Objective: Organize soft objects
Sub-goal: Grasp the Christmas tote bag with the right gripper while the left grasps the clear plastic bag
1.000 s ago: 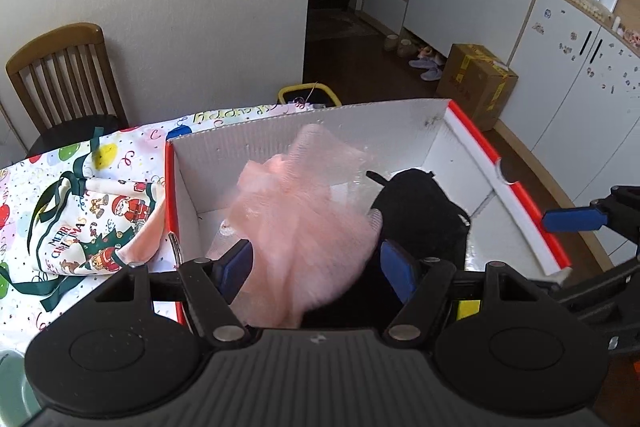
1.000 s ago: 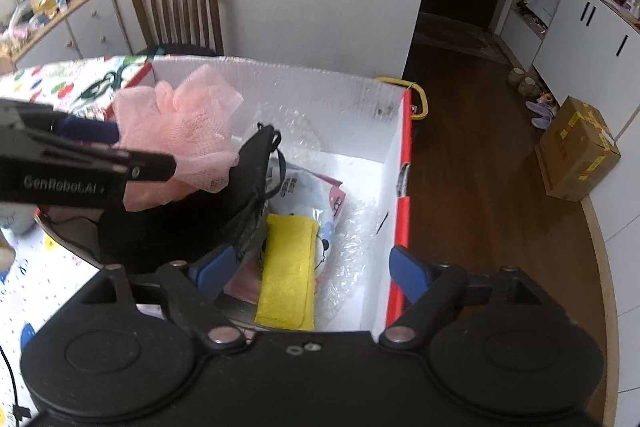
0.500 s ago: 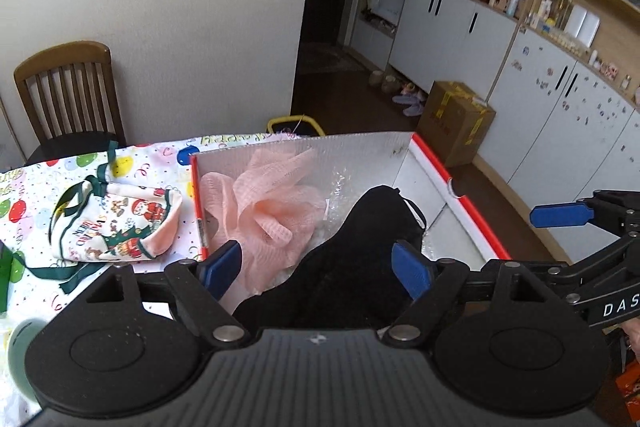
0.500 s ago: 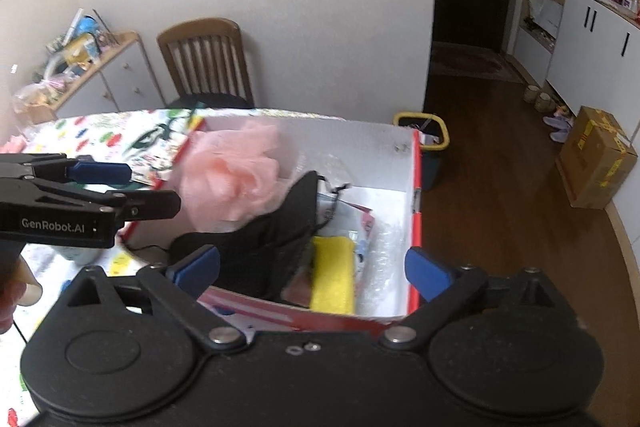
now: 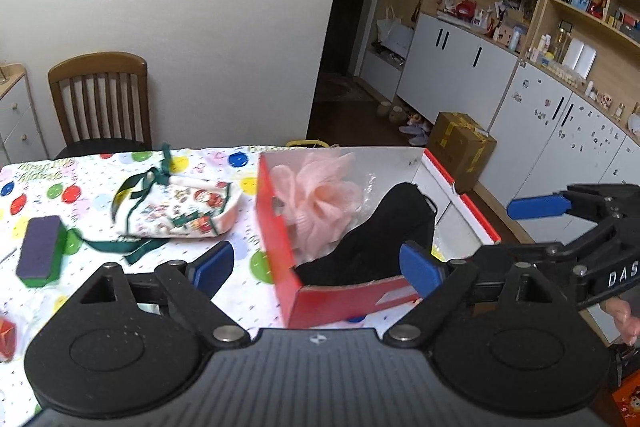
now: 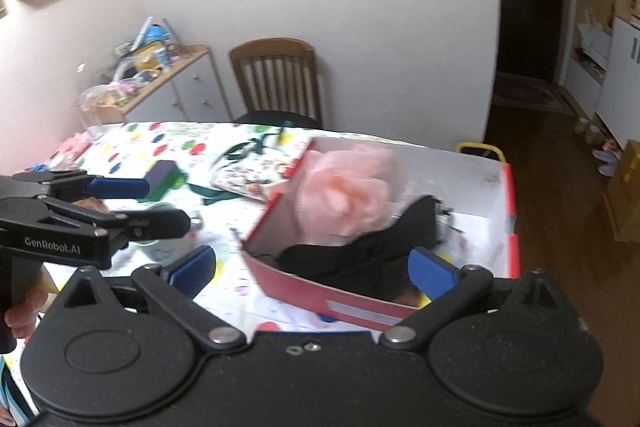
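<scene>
A red cardboard box (image 5: 284, 259) (image 6: 320, 293) with a white inside stands on the table. In it lie a pink mesh bath pouf (image 5: 320, 195) (image 6: 348, 191) and a black cloth pouch (image 5: 376, 243) (image 6: 360, 255). A Christmas-print drawstring bag (image 5: 188, 211) (image 6: 256, 175) lies on the table left of the box. A purple and green sponge (image 5: 40, 251) (image 6: 164, 179) lies further left. My left gripper (image 5: 316, 263) is open and empty, near the box's front. My right gripper (image 6: 312, 267) is open and empty, over the box's front wall.
The table has a balloon-print cloth (image 5: 100, 167). A wooden chair (image 5: 100, 99) stands behind it by the wall. A cardboard carton (image 5: 460, 143) sits on the wood floor to the right, near white cabinets (image 5: 452, 71). A yellow-rimmed bin (image 6: 480, 151) stands behind the box.
My left gripper has let go of the pink pouf, which now rests in the box. Both grippers have pulled back and up, away from the box.
</scene>
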A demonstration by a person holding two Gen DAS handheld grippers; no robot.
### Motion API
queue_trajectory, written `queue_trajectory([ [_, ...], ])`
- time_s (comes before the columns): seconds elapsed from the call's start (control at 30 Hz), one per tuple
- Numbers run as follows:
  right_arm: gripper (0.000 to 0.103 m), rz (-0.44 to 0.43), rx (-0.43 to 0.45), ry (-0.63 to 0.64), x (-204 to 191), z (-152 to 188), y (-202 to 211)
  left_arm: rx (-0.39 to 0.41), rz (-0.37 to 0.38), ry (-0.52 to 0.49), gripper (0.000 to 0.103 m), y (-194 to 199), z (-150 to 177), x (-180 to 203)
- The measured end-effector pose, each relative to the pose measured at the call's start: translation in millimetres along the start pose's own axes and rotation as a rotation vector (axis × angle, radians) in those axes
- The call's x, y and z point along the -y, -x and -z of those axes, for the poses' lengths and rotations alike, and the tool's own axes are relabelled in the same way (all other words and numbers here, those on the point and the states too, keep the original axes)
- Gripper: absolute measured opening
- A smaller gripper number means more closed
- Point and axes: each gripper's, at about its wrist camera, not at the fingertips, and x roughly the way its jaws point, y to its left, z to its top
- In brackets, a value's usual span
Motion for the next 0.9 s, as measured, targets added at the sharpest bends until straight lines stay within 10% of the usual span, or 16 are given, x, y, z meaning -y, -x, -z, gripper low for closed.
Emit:
queue_trajectory([
  [0.13,0.103,-0.020,0.004,0.026,-31.2,-2.8,-5.6,0.005,-0.017,0.020,0.103,18.7,13.3,-25.0],
  [0.9,0.102,0.033,-0.073,-0.006,-145.2,-43.8,-117.8,0.002,-0.195,0.056,0.103,56.4,95.3,-197.6],
])
